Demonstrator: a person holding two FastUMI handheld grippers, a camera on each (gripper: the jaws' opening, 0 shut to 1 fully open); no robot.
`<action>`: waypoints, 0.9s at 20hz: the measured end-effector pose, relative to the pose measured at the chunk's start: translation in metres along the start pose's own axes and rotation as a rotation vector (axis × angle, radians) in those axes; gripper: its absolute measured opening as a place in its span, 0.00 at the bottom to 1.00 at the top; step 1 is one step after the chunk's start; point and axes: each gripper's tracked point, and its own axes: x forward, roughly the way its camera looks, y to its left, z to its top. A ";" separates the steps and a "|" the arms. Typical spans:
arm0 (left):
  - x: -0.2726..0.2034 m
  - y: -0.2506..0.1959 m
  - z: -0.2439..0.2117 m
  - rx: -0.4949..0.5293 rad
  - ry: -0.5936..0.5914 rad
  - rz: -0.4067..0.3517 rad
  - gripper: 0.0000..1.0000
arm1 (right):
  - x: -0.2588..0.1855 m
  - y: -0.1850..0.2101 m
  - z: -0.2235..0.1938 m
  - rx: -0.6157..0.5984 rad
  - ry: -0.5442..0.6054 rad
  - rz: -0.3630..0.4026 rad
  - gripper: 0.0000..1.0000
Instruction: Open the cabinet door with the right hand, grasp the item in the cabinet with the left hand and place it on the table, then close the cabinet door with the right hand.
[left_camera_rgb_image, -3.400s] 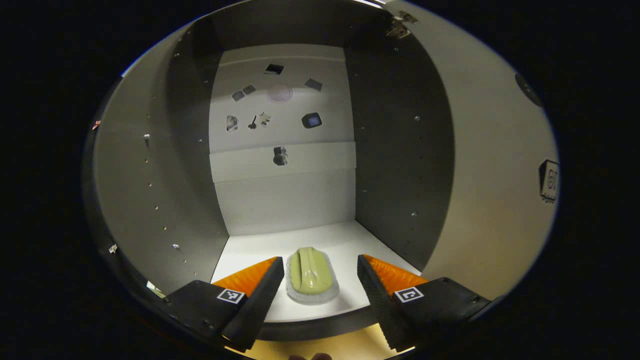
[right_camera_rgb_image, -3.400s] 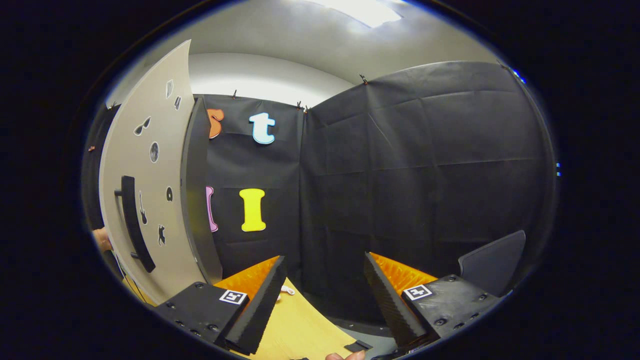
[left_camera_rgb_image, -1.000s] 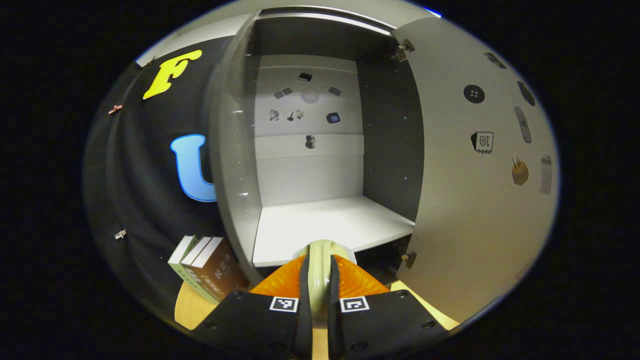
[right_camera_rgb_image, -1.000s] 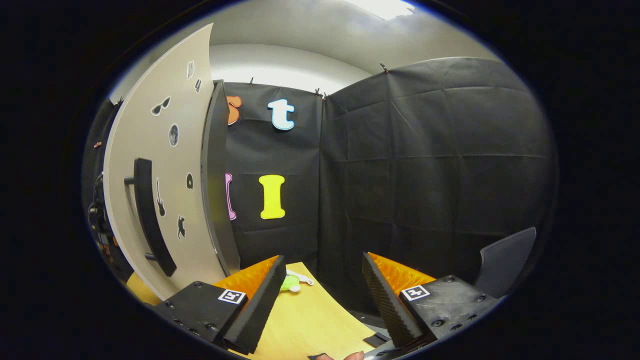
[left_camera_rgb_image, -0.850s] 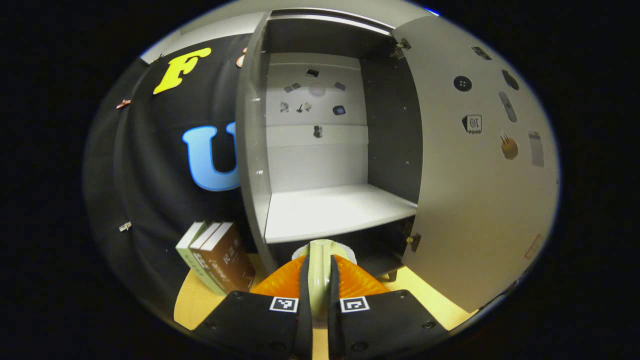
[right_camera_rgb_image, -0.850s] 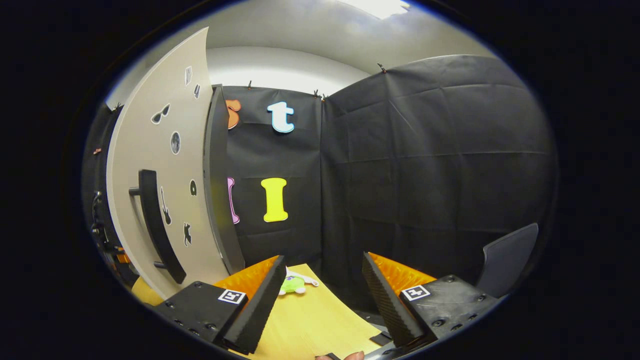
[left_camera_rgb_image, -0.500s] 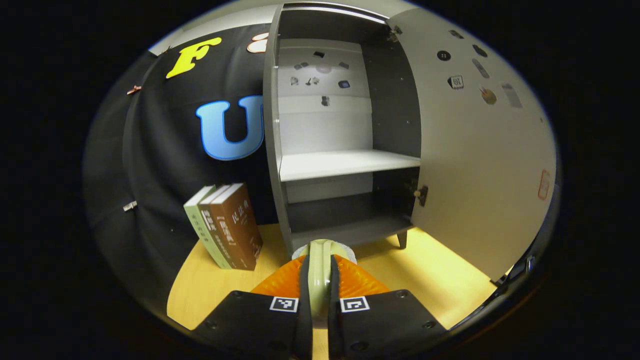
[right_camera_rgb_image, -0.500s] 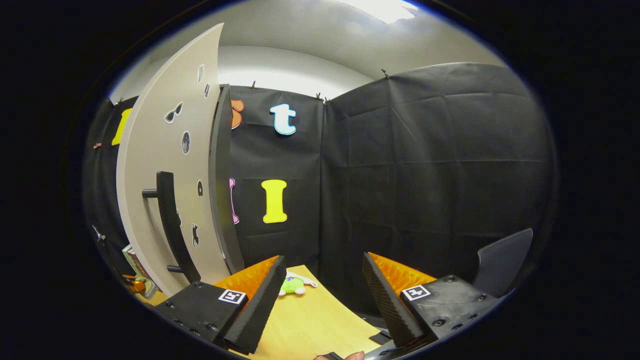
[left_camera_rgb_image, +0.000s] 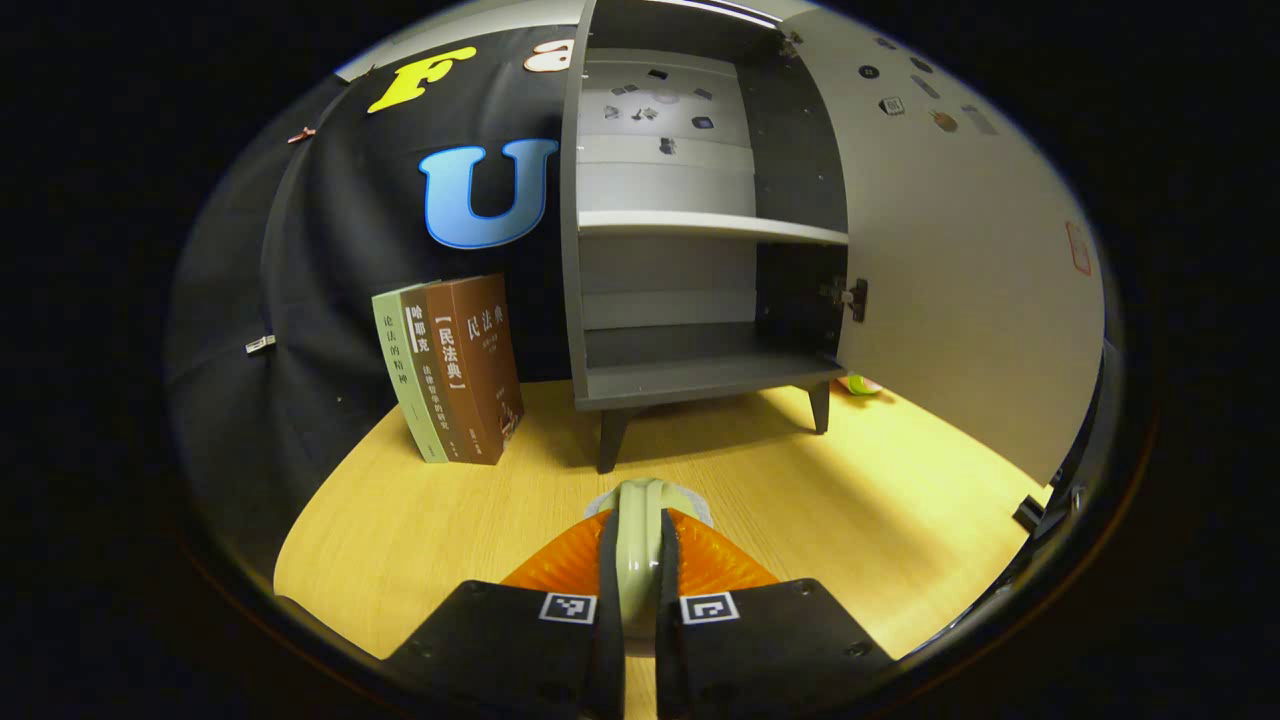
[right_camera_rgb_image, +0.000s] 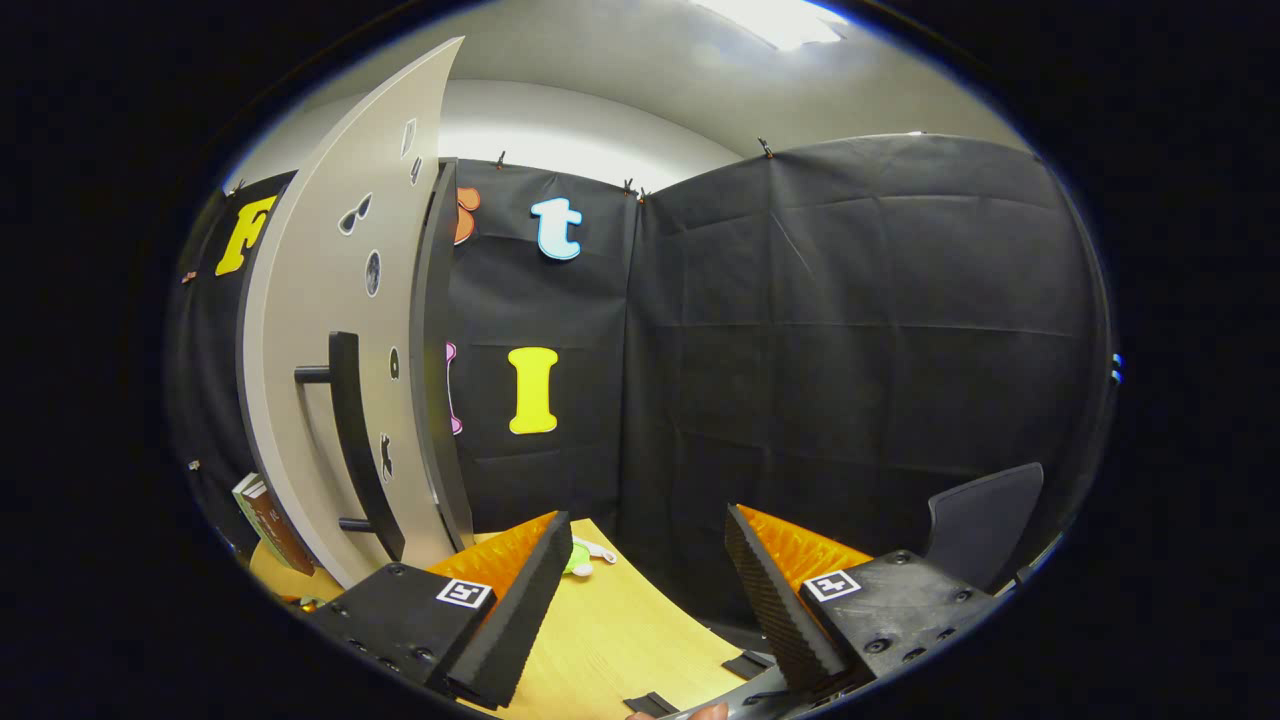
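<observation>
**Item clamped in left gripper, cabinet door open**

The left gripper (left_camera_rgb_image: 640, 560) pinches the pale green item (left_camera_rgb_image: 640, 520) between both fingers, held over the wooden table (left_camera_rgb_image: 880, 500) in front of the cabinet (left_camera_rgb_image: 680, 300). The cabinet door (right_camera_rgb_image: 340, 300) stands swung open, its handle (right_camera_rgb_image: 350, 440) free. The right gripper (right_camera_rgb_image: 645, 580) hangs near the door with fingers spread, holding nothing. Books (left_camera_rgb_image: 450, 365) stand left of the cabinet.

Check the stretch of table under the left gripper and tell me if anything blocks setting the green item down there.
Nothing visible does. The left gripper is shut on the green item above bare table. The books stand off to the left, and the cabinet stands farther back on its legs.
</observation>
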 end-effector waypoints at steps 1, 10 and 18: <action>0.003 0.000 -0.011 0.011 0.011 -0.003 0.16 | -0.001 0.000 0.000 -0.005 0.003 -0.001 0.97; 0.020 -0.004 -0.055 0.007 0.055 -0.007 0.17 | -0.007 0.006 -0.001 -0.035 0.017 0.005 0.97; 0.015 -0.015 -0.061 0.031 0.077 -0.034 0.29 | -0.008 0.007 -0.005 -0.040 0.032 0.013 0.97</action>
